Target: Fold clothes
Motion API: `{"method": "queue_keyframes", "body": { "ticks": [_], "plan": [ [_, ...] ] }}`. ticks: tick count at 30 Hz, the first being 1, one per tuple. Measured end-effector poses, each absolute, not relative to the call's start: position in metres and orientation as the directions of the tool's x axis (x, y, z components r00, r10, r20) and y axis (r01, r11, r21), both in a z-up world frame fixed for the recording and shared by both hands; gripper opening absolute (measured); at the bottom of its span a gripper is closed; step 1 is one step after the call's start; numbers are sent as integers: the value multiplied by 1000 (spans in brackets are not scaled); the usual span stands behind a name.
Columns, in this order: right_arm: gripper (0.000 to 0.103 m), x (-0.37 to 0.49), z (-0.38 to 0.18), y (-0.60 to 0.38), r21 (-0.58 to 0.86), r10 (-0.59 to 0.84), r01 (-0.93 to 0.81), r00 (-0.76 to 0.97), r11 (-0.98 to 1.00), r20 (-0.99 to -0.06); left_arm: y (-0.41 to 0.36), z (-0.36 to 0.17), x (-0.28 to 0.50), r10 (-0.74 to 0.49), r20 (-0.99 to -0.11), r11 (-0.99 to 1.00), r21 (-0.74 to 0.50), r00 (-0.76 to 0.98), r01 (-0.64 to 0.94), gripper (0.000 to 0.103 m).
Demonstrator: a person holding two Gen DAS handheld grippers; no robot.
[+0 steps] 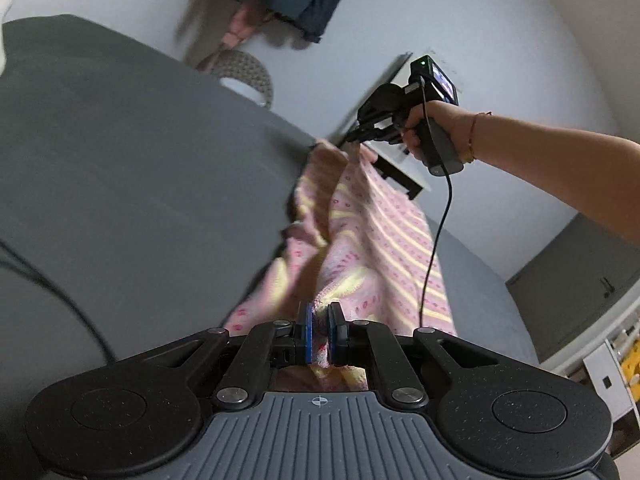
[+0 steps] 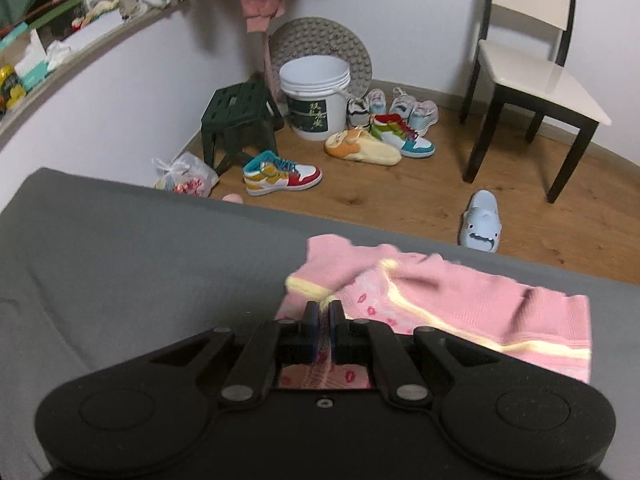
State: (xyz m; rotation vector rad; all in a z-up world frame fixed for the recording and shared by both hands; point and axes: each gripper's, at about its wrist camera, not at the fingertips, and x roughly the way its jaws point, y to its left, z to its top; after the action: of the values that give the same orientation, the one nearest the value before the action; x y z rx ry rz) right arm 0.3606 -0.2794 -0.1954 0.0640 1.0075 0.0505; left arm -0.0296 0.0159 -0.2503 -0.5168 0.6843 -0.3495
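The left gripper (image 1: 319, 322) is clamped on a bunched edge of the pink striped garment (image 1: 372, 240), cloth pinched between its blue pads (image 1: 308, 332). The garment stretches away, lifted above the grey bed (image 1: 120, 168), to the right gripper (image 1: 362, 136), held by a person's hand (image 1: 420, 128). The right wrist view shows the right gripper (image 2: 323, 322) closed on the fabric, the rest lying on the bed near its edge. Beyond, shoes (image 2: 282, 174), a white bucket (image 2: 316, 100) and a chair (image 2: 536, 80) stand on the wooden floor.
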Motion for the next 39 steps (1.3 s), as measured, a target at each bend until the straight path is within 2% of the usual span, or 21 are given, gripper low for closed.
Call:
{"method": "queue_keyframes", "body": {
  "ticks": [2, 4, 7, 12, 14, 15, 17, 18, 19, 21, 22, 27, 28, 29, 33, 34, 35, 36, 37, 39],
  "plan": [
    [6, 365, -201, -273, 77, 72, -11, 527, 997, -847, 23, -252, -30, -445, -511, 827, -549, 735, 118, 3],
    [6, 368, -205, -267, 77, 71, -12, 522, 997, -850, 24, -250, -35, -415, -519, 846, -523, 747, 107, 2],
    [6, 374, -210, -259, 70, 67, -14, 516, 997, -854, 31, -254, -32, -415, -538, 834, -547, 734, 71, 2],
    [7, 377, -224, -252, 19, 9, 15, 484, 1000, -875, 6, -252, -25, -468, -574, 831, -544, 672, 114, 3],
    [14, 374, -225, -252, 16, -1, 30, 485, 999, -875, -5, -249, -25, -472, -563, 835, -533, 679, 138, 9],
    [15, 372, -225, -253, 25, 4, 36, 486, 999, -874, -5, -250, -27, -463, -557, 842, -520, 689, 146, 14],
    [21, 369, -222, -254, 38, 15, 37, 485, 999, -874, -9, -247, -28, -448, -552, 855, -495, 704, 156, 39],
    [22, 368, -220, -254, 36, 17, 30, 484, 999, -875, -12, -246, -28, -438, -553, 860, -488, 708, 151, 63],
    [24, 366, -218, -254, 35, 20, 23, 483, 999, -875, -13, -246, -28, -428, -552, 861, -489, 715, 139, 80],
    [28, 364, -216, -253, 28, 21, 8, 483, 1000, -875, -5, -245, -32, -412, -535, 856, -504, 738, 113, 86],
    [29, 364, -215, -252, 24, 20, 1, 484, 1000, -875, -3, -245, -31, -417, -536, 852, -512, 734, 111, 86],
    [31, 366, -220, -254, 16, 7, 14, 482, 1000, -876, -9, -254, -11, -513, -499, 774, -621, 699, 124, 86],
    [32, 366, -222, -255, 14, 4, 18, 482, 1000, -876, -11, -257, -8, -520, -494, 761, -638, 697, 115, 82],
    [32, 367, -223, -255, 13, 1, 21, 481, 1000, -877, -13, -259, -5, -526, -489, 749, -655, 695, 106, 77],
    [37, 369, -228, -258, 8, -12, 39, 486, 999, -874, -17, -269, -2, -530, -547, 747, -663, 648, 52, 41],
    [41, 369, -229, -259, 12, -12, 46, 493, 999, -870, -17, -274, -1, -533, -561, 743, -669, 634, 33, 32],
    [45, 370, -230, -261, 16, -13, 53, 500, 998, -866, -17, -276, -1, -534, -568, 740, -672, 626, 23, 28],
    [46, 371, -231, -262, 20, -13, 60, 507, 998, -862, -16, -278, -2, -532, -573, 740, -672, 624, 13, 20],
    [46, 371, -232, -263, 25, -13, 67, 513, 997, -858, -17, -276, -3, -534, -566, 738, -674, 629, 20, 8],
    [41, 373, -235, -266, 41, -8, 81, 527, 996, -850, -17, -273, -6, -538, -551, 734, -678, 638, 33, 8]
  ]
}}
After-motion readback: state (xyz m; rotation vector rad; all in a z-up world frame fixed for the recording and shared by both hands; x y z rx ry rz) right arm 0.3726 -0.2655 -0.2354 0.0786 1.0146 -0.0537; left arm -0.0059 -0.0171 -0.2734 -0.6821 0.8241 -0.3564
